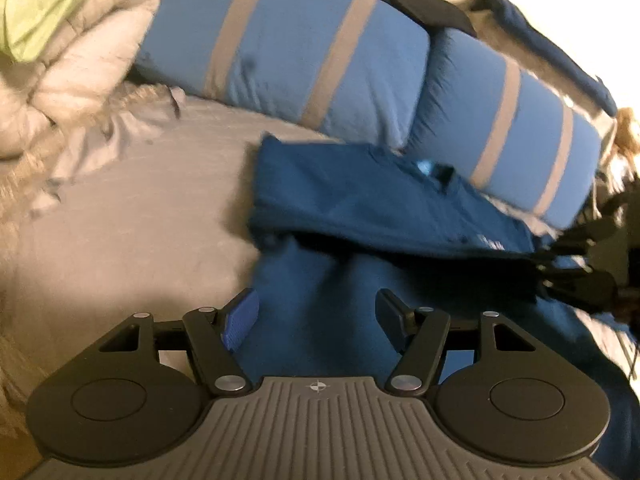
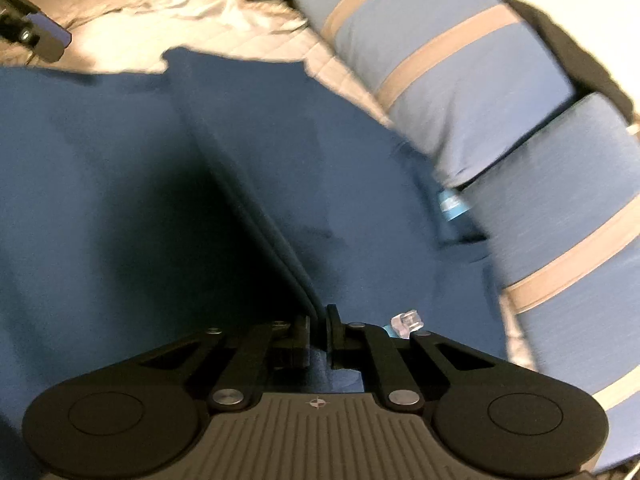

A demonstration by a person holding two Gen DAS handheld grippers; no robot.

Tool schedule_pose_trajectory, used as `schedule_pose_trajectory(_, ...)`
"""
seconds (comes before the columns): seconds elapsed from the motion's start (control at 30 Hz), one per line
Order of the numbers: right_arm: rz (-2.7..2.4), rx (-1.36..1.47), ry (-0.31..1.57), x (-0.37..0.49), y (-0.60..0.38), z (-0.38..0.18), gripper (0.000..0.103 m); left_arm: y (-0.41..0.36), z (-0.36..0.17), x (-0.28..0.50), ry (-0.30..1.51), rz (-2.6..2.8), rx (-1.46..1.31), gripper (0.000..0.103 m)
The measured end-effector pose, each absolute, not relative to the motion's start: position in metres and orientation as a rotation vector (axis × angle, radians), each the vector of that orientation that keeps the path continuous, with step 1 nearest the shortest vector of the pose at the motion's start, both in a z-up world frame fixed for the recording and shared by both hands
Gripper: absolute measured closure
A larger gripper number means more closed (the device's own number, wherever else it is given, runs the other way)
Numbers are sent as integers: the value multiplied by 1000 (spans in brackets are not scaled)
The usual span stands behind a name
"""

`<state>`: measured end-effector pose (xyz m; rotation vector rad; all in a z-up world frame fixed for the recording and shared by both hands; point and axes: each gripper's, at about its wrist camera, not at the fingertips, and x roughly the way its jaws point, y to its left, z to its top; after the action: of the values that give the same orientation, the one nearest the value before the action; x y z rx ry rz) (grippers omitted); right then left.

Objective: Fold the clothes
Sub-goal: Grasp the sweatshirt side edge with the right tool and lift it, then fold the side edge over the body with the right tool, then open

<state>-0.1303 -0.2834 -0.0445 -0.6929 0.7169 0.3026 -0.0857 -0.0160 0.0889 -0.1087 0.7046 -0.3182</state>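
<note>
A dark blue garment (image 1: pixel 360 208) lies on the bed, its upper part doubled over the lower part. My left gripper (image 1: pixel 316 316) hovers open above the lower cloth, nothing between its fingers. In the right wrist view the same blue garment (image 2: pixel 280 152) fills the frame, with a folded edge running from the upper left down to my right gripper (image 2: pixel 319 330). That gripper is shut on the folded edge, holding it raised above the cloth underneath. At the right edge of the left wrist view the right gripper (image 1: pixel 576 264) shows as a dark shape on the garment's edge. The left gripper (image 2: pixel 36 36) appears at the top left.
Two light blue pillows with tan stripes (image 1: pixel 304 52) (image 2: pixel 472 80) lie along the far side of the garment. A grey bedsheet (image 1: pixel 140 200) spreads to the left. A rumpled pale duvet and a green cloth (image 1: pixel 48 12) sit at the upper left.
</note>
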Motion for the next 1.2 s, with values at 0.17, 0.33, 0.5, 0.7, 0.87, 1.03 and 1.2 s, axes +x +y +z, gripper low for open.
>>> schedule_pose_trajectory(0.17,265,-671,636,-123,-289,-13,94,-17,81,-39,683,-274,129,34)
schedule_pose_trajectory(0.33,227,-680,599,-113,-293,7,94,-23,55,-6,653,-328,145,34)
schedule_pose_trajectory(0.5,173,-656,568,-106,-301,24,94,-36,35,19,654,-318,168,35)
schedule_pose_trajectory(0.7,47,-746,507,-98,-317,30,94,-58,32,15,629,-342,316,72)
schedule_pose_trajectory(0.87,-17,-923,472,-115,-322,27,94,-79,31,2,595,-353,477,83)
schedule_pose_trajectory(1.03,152,-966,685,-153,-323,-23,89,-80,27,-2,621,-306,547,79)
schedule_pose_trajectory(1.2,188,-815,817,-176,-349,-61,56,-55,49,-8,625,-337,386,61)
